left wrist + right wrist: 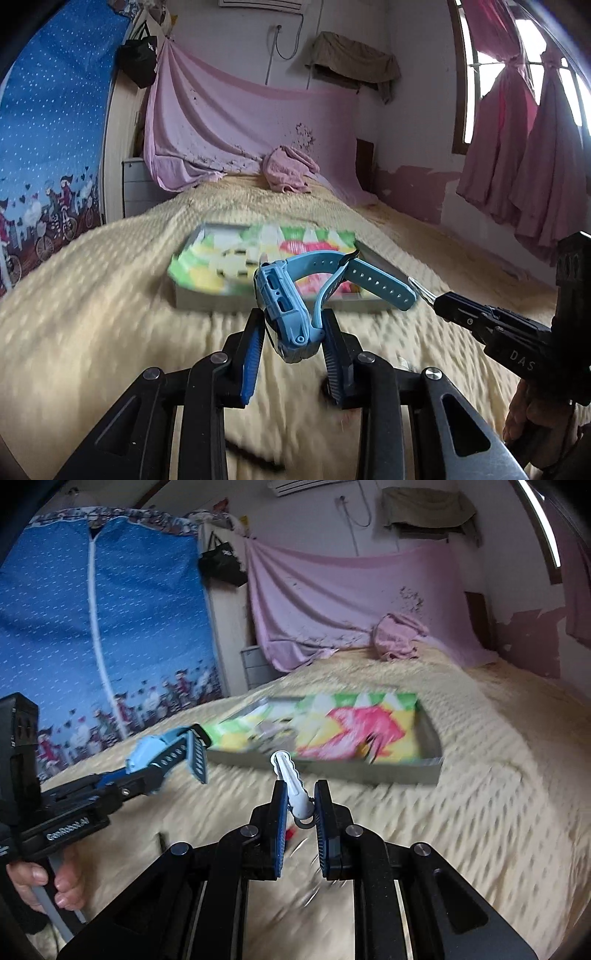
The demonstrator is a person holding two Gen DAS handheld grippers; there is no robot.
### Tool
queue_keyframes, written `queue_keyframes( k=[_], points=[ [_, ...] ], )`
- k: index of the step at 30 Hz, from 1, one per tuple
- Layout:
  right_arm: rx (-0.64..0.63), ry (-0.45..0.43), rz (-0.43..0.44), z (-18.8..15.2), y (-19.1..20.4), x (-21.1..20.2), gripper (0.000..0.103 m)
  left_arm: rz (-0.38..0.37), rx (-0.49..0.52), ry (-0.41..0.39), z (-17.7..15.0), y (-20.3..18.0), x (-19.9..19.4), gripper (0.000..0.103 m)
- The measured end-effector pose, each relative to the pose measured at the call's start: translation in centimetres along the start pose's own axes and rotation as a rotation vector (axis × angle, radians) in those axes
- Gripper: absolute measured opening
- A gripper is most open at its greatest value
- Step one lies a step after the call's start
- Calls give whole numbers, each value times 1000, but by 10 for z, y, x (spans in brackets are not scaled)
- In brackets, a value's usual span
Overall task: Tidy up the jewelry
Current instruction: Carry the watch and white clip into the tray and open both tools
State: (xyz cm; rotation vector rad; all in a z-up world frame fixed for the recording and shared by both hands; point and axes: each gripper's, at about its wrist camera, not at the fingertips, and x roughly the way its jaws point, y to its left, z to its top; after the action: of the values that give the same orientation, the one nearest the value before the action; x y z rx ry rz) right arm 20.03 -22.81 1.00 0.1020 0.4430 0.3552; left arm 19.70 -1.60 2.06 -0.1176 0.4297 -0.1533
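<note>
Bed covered with a cream, nubbly-textured blanket fills the work area; both views are motion-blurred at the surface. On it, ahead of both tools, lies a shallow rectangular cardboard box with a bright green, yellow and pink printed lining, open side up, which I judge to be the place the items are meant to go. Left gripper is pinching a light-blue plastic child's smartwatch with a perforated strap: the pads press on either side of the watch body, held clear of the blanket, and the buckled strap loops forward toward the box. Gripping the rigid case rather than the floppy strap likely keeps it from swinging. Right gripper is nearly pressed together on a small pale grey-white ridged plastic clip-like piece, hair clip or similar, exact kind unclear; it juts up and forward from between the pads, also off the blanket. Both items are carried near the box's near wall, neither inside it yet. A small red object on the blanket below the right gripper is too blurred to identify.
</note>
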Motion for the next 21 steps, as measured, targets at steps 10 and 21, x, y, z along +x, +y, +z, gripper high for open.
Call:
queue_keyframes(
  k=[10,21],
  points=[
    [69,69,-18,49,-20,101,13,85,-122,121,39,46,93,29],
    [93,254,-46,44,-9,193,13,132,-119,284,35,59,145,29]
  ],
)
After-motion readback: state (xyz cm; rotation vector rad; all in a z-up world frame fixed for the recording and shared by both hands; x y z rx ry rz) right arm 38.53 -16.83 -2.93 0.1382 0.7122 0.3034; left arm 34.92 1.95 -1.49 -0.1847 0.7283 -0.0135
